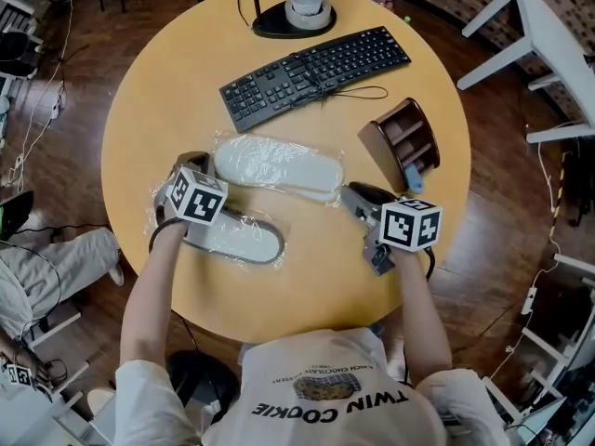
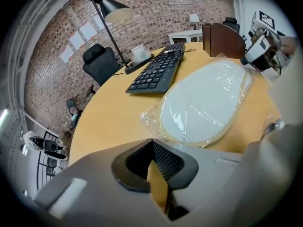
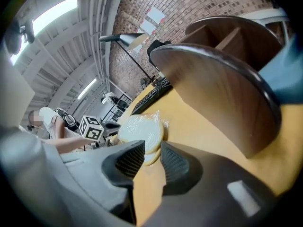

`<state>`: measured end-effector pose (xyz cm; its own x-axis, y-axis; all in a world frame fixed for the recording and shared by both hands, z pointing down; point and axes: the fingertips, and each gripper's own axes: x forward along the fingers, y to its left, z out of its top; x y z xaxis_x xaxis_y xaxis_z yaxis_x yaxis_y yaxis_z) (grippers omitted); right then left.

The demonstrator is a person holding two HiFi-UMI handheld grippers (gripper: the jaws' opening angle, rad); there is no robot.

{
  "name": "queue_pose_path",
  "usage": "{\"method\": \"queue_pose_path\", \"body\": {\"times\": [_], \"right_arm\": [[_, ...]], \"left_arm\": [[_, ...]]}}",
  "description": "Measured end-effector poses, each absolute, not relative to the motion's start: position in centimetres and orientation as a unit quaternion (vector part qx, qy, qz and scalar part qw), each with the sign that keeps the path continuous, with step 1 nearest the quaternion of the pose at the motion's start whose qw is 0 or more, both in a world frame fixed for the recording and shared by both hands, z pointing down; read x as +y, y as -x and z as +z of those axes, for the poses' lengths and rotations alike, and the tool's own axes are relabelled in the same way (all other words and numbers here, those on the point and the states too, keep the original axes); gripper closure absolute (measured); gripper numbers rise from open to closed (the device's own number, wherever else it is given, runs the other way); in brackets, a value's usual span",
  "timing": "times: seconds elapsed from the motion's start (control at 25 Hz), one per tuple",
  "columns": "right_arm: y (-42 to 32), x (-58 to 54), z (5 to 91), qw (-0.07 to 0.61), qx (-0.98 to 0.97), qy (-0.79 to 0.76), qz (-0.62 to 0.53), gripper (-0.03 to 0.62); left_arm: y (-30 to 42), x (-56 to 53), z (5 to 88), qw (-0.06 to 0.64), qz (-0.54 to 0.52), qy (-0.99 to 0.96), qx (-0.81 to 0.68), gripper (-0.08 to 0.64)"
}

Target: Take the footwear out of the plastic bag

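Hanging near the bagged slippers [image 1: 279, 165] — left gripper [image 2: 152, 148] pinched shut, empty; right gripper [image 3: 152, 150] open, empty.

Slippers, two, white, flat.
Far slipper [image 1: 279, 165]: lay flat across the middle of the worktop [image 1: 186, 72], long axis left to right, wrapped in a clear, crinkled bag [image 1: 223, 145].
Near slipper [image 1: 237, 238]: dark-edged and likewise wrapped, lay just beside the first toward the near edge, left end hidden.
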<state>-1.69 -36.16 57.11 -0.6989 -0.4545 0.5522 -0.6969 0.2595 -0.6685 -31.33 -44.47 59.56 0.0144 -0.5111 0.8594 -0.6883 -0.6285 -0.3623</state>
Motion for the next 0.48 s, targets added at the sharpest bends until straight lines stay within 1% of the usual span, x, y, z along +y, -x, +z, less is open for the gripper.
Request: {"method": "queue_pose_path", "body": {"times": [0.16,0.24,0.32,0.48], "right_arm": [[1.3,-36.8,58.0,0.225,-0.804,-0.369,0.408,0.499],[1.4,-37.2,58.3,0.263,-0.812,-0.36,0.377,0.5],[1.7,-37.6,58.6,0.28,-0.815,-0.349,0.369,0.5],[1.7,-38.1,58.8,0.275,-0.812,-0.341,0.385,0.5]], "left_arm": [[31.2,-44.5,59.5,0.067,0.564,-0.707,-0.42,0.554],[31.2,-44.5,59.5,0.066,0.564,-0.708,-0.42,0.554],[31.2,-44.5,59.5,0.066,0.564,-0.708,-0.42,0.554],[31.1,-44.6,59.7,0.065,0.562,-0.709,-0.421,0.554]]}}
